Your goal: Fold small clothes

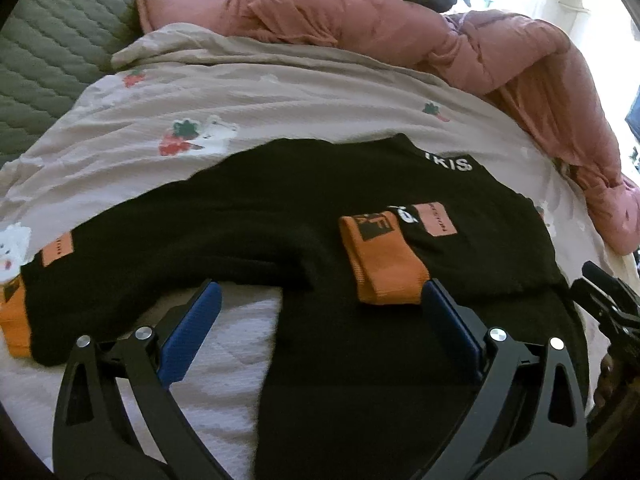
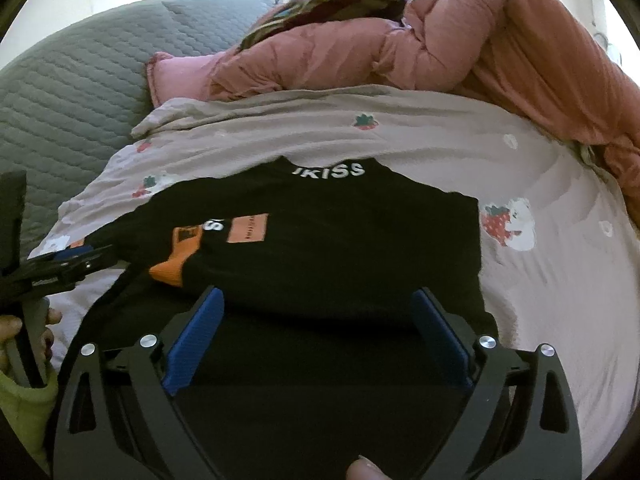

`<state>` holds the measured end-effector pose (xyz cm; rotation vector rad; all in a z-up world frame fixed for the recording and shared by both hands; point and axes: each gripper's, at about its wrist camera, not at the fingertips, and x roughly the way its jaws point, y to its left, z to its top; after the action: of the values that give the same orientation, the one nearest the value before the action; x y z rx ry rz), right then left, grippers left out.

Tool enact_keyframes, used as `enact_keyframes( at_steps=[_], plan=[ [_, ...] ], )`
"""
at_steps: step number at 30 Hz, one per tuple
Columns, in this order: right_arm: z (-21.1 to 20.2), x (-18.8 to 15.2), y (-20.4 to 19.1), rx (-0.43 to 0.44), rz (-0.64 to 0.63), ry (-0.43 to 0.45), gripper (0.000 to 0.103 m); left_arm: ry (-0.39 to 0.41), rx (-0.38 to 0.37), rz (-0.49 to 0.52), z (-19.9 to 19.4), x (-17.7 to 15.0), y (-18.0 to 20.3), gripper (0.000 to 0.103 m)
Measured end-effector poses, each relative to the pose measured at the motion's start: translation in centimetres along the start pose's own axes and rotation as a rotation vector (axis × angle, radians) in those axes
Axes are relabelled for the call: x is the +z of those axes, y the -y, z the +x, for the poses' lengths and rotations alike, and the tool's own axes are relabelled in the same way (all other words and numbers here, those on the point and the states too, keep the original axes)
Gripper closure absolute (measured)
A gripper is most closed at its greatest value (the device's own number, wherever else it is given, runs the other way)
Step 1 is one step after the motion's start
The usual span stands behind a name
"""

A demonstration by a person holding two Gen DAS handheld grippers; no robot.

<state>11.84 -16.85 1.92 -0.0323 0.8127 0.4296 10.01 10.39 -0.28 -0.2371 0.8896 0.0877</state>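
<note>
Across the left wrist view, the left tool (image 1: 320, 300) stands wide with nothing between its blue pads, above a black sweatshirt (image 1: 280, 208) lying on the strawberry-print sheet (image 1: 280, 100) of the bed, one orange-cuffed sleeve (image 1: 384, 264) folded over its body. From the right wrist view, the right tool (image 2: 320, 304) is likewise spread wide and grips nothing, poised over the same garment's near edge, with a pink duvet (image 2: 460, 40) bunched behind and the left tool at the far left.
</note>
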Motion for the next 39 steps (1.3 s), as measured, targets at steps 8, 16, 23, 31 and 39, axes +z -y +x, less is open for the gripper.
enact_keyframes(
  at_steps=[8, 16, 23, 31, 39],
  plan=[
    [-0.4, 0.5, -2.5, 0.027, -0.042, 0.018, 0.008, 0.038, 0.04, -0.043, -1.5, 0.0, -2.0, 0.01],
    [-0.2, 1.1, -5.1, 0.055, -0.089, 0.025, 0.008, 0.059, 0.085, -0.08, -2.6, -0.2, -3.8, 0.01],
    [-0.2, 1.8, -7.9, 0.086, -0.145, 0.033, 0.008, 0.086, 0.109, -0.106, -3.7, -0.3, -5.1, 0.01],
    [0.2, 2.6, -11.2, 0.12, -0.204, 0.04, 0.008, 0.132, 0.154, -0.135, -5.2, -0.4, -6.9, 0.01],
    [1.3, 3.2, -14.1, 0.139, -0.248, 0.032, 0.007, 0.144, 0.198, -0.162, -6.1, -0.6, -8.8, 0.01]
  ],
)
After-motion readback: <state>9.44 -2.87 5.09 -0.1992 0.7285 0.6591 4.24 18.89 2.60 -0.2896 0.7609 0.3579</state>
